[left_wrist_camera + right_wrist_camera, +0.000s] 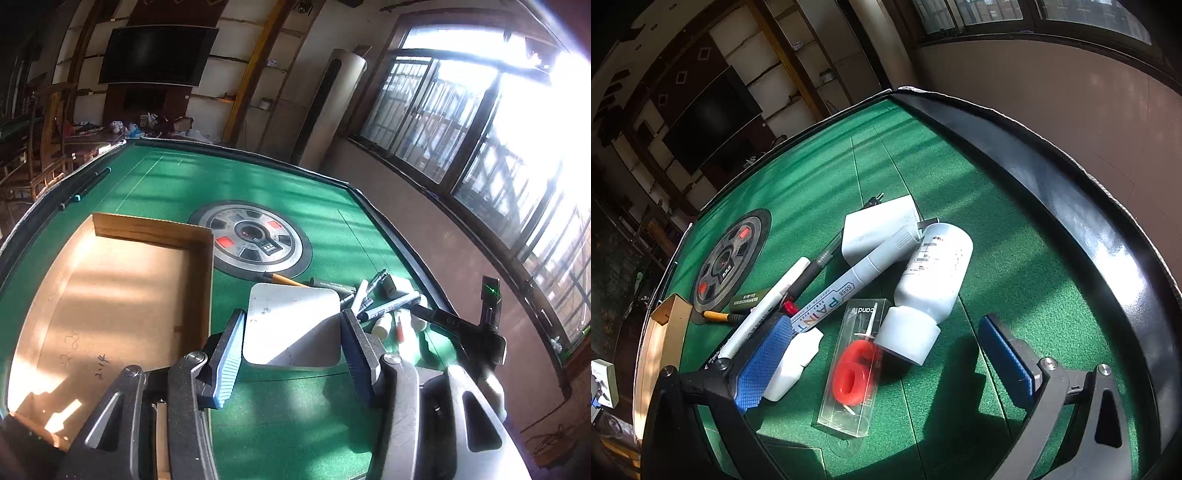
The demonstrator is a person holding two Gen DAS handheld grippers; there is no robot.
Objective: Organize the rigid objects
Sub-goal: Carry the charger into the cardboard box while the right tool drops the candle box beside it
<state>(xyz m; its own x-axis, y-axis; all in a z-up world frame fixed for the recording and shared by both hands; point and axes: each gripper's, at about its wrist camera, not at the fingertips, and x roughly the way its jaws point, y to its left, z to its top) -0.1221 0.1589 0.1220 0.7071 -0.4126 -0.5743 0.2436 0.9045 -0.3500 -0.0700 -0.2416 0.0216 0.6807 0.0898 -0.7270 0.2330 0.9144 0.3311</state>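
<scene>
From my left wrist camera the green table (258, 184) fills the view, with its round metal hub (255, 240) at 12 o'clock of my fingers. The open cardboard box (110, 295) sits at 9 o'clock, its near wall just beside my left gripper (291, 354). That gripper's 2 fingers are spread, and the flat white square device (295, 321) lies between them; I cannot tell if either pad touches it.

At 2 o'clock the clutter of pens and bottles is heaped together. Through the right wrist camera I see my right gripper (890, 365) spread wide over that heap, pinching nothing. The white bottle (931, 273) lies on its side at 12 o'clock, cap toward me, touching the clear case with a red 6 candle (855, 365). The PAINT marker (842, 295) runs diagonally at 11 o'clock, its end by my left finger (761, 362). A small white bottle (794, 363) lies just beside that finger.
</scene>
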